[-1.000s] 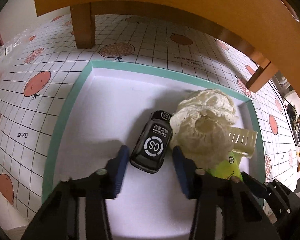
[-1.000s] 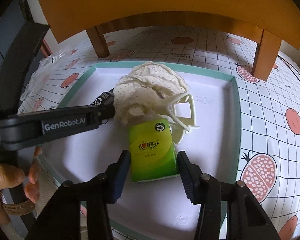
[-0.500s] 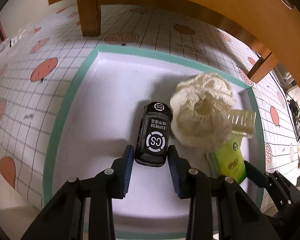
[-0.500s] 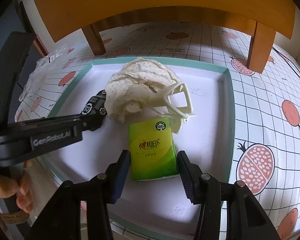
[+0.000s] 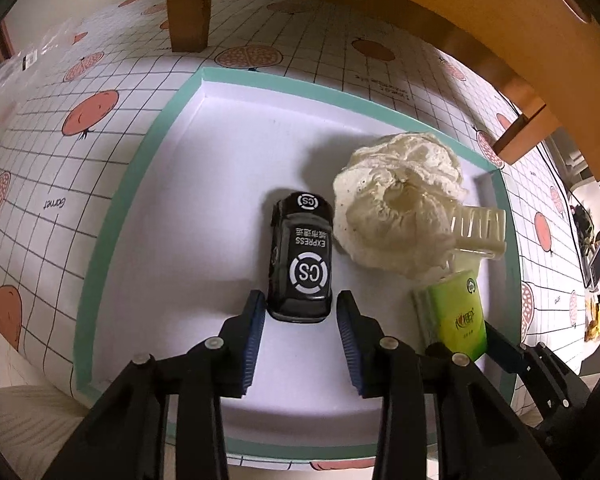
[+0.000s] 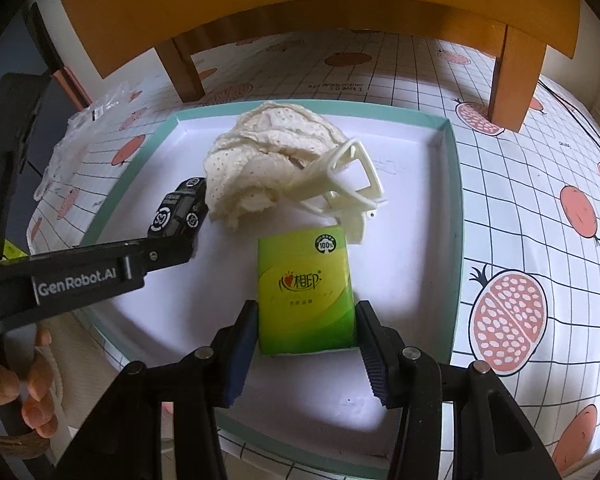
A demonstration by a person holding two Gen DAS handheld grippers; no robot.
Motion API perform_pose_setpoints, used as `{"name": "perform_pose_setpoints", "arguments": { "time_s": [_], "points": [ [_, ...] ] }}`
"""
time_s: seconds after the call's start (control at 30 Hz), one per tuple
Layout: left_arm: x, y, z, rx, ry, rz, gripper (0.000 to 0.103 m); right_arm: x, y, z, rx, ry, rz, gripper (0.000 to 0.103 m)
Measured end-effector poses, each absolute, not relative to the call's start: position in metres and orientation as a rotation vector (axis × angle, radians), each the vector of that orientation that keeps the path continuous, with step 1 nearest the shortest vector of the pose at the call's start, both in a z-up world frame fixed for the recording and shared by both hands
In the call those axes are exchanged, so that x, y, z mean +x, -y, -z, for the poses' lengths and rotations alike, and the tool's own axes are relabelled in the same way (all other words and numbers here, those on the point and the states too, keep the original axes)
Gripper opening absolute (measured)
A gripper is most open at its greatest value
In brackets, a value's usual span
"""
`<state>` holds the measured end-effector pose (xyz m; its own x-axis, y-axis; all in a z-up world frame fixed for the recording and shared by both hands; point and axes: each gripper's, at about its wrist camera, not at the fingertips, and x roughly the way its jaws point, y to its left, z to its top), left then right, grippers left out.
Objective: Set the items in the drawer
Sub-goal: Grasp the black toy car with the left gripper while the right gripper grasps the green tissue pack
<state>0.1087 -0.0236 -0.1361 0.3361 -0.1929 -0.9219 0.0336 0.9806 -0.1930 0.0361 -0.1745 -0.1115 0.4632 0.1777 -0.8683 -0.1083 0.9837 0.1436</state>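
Left wrist view: my left gripper was opening around the car (released); right gripper flanked the tissues; next, I should withdraw.

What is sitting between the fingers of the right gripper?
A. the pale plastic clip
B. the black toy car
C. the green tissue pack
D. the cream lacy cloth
C: the green tissue pack lies between the right gripper fingers, while the black toy car is over by the left gripper.
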Motion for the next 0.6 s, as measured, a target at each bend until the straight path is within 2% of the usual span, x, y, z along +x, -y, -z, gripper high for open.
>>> {"name": "perform_pose_setpoints", "arguments": {
  "time_s": [0.1,0.23,0.27,0.3,0.37,0.57,0.6],
  "points": [
    [0.113,0.024,0.136,-0.144,-1.203,0.143,0.048,0.037,0.175,0.112,0.078,-1.072,-0.177,0.053],
    [0.12,0.022,0.137,-0.143,-1.182,0.119,0.049,0.039,0.177,0.112,0.094,-1.065,-0.175,0.054],
    [0.121,0.021,0.137,-0.145,-1.177,0.116,0.049,0.04,0.177,0.112,0.105,-1.064,-0.177,0.056],
    [0.121,0.019,0.136,-0.149,-1.171,0.115,0.049,0.041,0.178,0.112,0.112,-1.064,-0.179,0.064],
    [0.122,0.017,0.135,-0.159,-1.154,0.109,0.049,0.042,0.178,0.112,0.12,-1.063,-0.173,0.069],
    [0.121,0.017,0.133,-0.157,-1.139,0.125,0.048,0.043,0.177,0.112,0.103,-1.058,-0.166,0.066],
    [0.121,0.018,0.133,-0.156,-1.137,0.132,0.047,0.043,0.176,0.111,0.091,-1.057,-0.168,0.053]
  ]
}}
